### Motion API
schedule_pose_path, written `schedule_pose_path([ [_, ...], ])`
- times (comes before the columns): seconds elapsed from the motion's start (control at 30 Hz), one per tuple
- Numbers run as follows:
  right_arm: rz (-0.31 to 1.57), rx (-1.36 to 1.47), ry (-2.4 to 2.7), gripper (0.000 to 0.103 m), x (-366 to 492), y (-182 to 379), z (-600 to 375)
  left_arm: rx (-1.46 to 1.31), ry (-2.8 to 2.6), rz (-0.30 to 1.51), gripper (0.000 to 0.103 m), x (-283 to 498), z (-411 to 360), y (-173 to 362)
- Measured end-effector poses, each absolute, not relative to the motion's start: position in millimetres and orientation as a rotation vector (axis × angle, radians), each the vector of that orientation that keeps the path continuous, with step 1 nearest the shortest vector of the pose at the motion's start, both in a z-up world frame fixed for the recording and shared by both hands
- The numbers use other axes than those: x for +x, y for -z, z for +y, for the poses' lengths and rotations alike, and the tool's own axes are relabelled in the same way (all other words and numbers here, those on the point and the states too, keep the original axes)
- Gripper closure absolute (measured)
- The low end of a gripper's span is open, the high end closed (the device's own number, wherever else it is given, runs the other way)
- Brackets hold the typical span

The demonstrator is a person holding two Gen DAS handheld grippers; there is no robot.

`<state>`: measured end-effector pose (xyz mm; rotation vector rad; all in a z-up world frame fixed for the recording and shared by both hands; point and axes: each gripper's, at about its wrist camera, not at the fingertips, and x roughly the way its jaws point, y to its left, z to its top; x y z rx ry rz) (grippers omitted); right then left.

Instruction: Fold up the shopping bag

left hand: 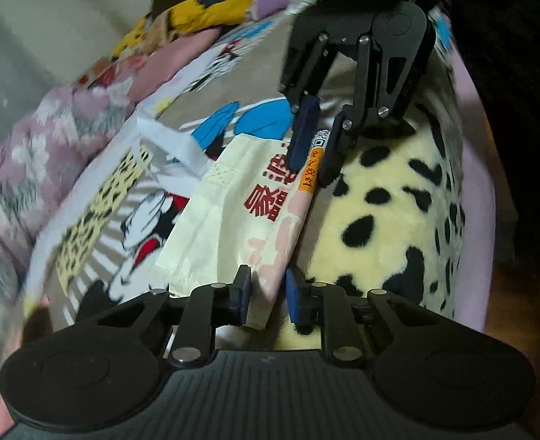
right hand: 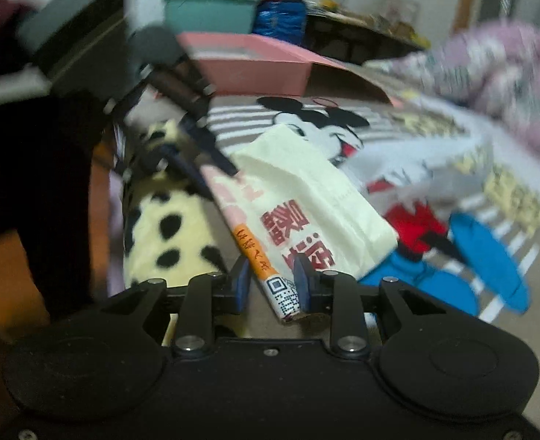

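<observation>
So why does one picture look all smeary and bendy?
Right wrist view: motion blur smears the pink box and the edges; the shopping bag stays fairly readable. Left wrist view: sharper, though blurred at its left edge. Both are fisheye, so edges curve, and the lighting is dim.

Cartoon bedsheet point(left hand: 233, 73) carries bag point(left hand: 233, 198), spotted cushion point(left hand: 387, 212).

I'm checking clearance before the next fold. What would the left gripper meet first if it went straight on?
Probably the shopping bag itself: its corner already sits between the left gripper fingers, with the right gripper beyond.
</observation>
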<state>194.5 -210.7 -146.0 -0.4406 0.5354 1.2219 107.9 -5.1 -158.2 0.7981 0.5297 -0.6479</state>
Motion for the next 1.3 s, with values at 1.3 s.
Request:
schedule_pose_path([
  [1.3,0.742,0.322,-0.682,0.078,203,162,-223,-0.529,0.096,0.678,0.081,128,50,156],
])
